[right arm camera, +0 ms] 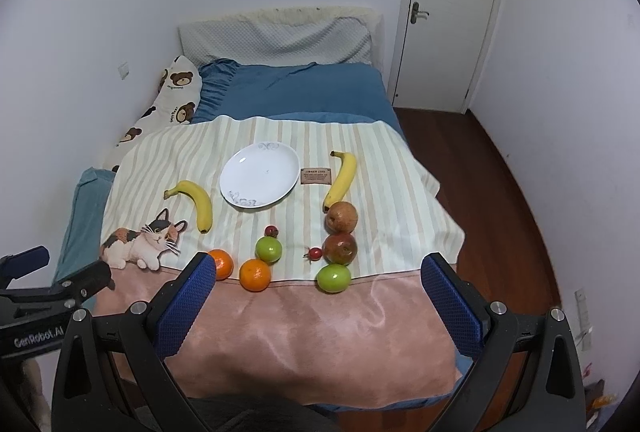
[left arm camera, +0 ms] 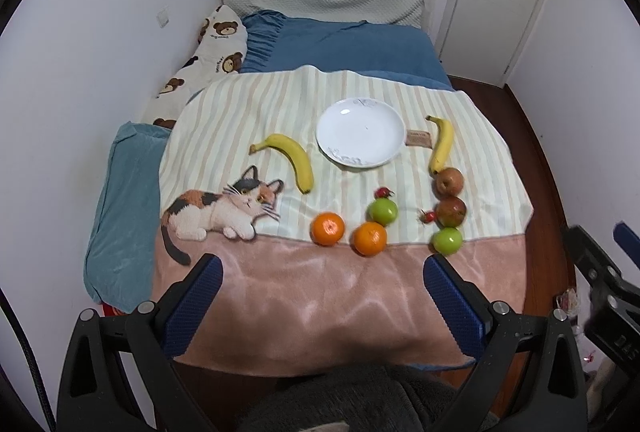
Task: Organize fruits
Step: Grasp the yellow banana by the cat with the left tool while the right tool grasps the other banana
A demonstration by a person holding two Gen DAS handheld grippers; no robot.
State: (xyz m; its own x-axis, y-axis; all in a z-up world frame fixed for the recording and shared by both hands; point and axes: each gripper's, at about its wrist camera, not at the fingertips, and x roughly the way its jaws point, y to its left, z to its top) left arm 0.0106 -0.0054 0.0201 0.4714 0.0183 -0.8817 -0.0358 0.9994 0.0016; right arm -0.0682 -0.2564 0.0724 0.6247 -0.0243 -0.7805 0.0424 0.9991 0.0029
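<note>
A white plate [left arm camera: 360, 135] [right arm camera: 260, 175] lies bare on a striped cat blanket [left arm camera: 240, 111] spread over a bed. One banana [left arm camera: 294, 159] [right arm camera: 198, 203] lies left of it, another banana [left arm camera: 442, 145] [right arm camera: 342, 179] right. Nearer me sit two oranges [left arm camera: 328, 228] [left arm camera: 369, 238], two green apples [left arm camera: 383, 211] [left arm camera: 447, 240], two reddish apples [left arm camera: 449, 181] [left arm camera: 451, 211] and two small red fruits [left arm camera: 383, 192] [left arm camera: 429, 216]. My left gripper [left arm camera: 322, 264] hangs open above the pink hem, holding nothing. My right gripper [right arm camera: 320, 264] is open too, short of the fruit.
Blue bedding [left arm camera: 340, 43], a bear-print pillow [left arm camera: 216, 47] and a teal cushion [left arm camera: 120, 211] surround the blanket. A white wall runs along the left, a door [right arm camera: 452, 11] stands at the back right, and dark wood floor [right arm camera: 500, 191] lies right of the bed.
</note>
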